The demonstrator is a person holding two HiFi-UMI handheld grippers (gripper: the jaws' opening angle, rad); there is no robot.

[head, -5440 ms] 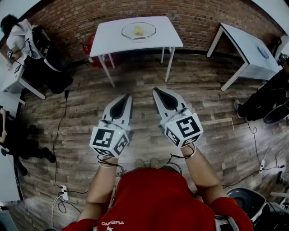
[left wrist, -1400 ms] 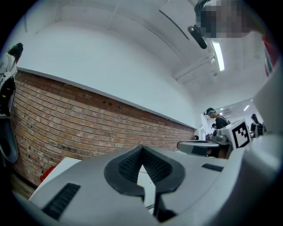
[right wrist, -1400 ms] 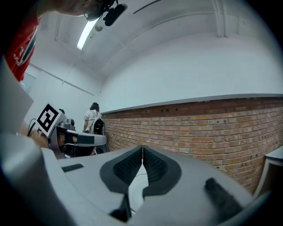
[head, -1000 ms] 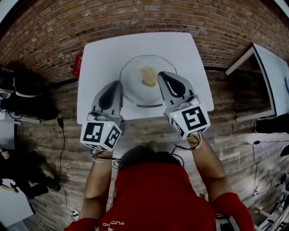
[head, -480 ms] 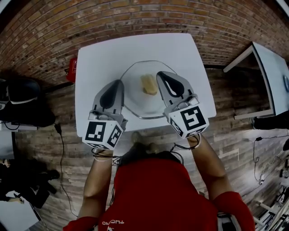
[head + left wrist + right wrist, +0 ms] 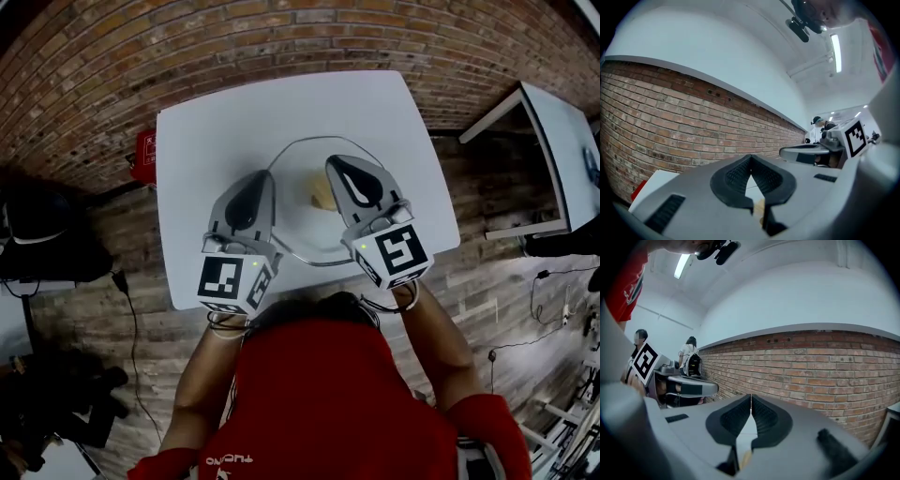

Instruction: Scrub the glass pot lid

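While both tools hang over the white counter [image 6: 216,131], only the head view gives the layout. A round clear glass pot lid [image 6: 302,239] lies flat mid-counter, nearer the person's edge, w/ a small yellow sponge [image 6: 323,195] on it. The left tool [image 6: 253,183] is over the lid's left rim and the right tool [image 6: 339,169] over its right half. The sponge sits between the two tips, just beside the right one. Whether either tip touches the glass can't be told from above.

The two gripper views settle the jaws. Left tool: dark ribbed pads pressed together at the tip, nothing pinched. Right tool: same, pads closed w/ nothing between. Each of these views shows just a pale-yellow sliver low behind its jaws and no lid outline.

They also add what the head view lacks: a white ceiling w/ a strip light [image 6: 836,51] and, in the right gripper view, a person [image 6: 690,359] far off by the red brick wall [image 6: 825,366]. The head view alone shows the wood-plank floor [image 6: 84,253] & a red object [image 6: 142,155] by the counter's left side.
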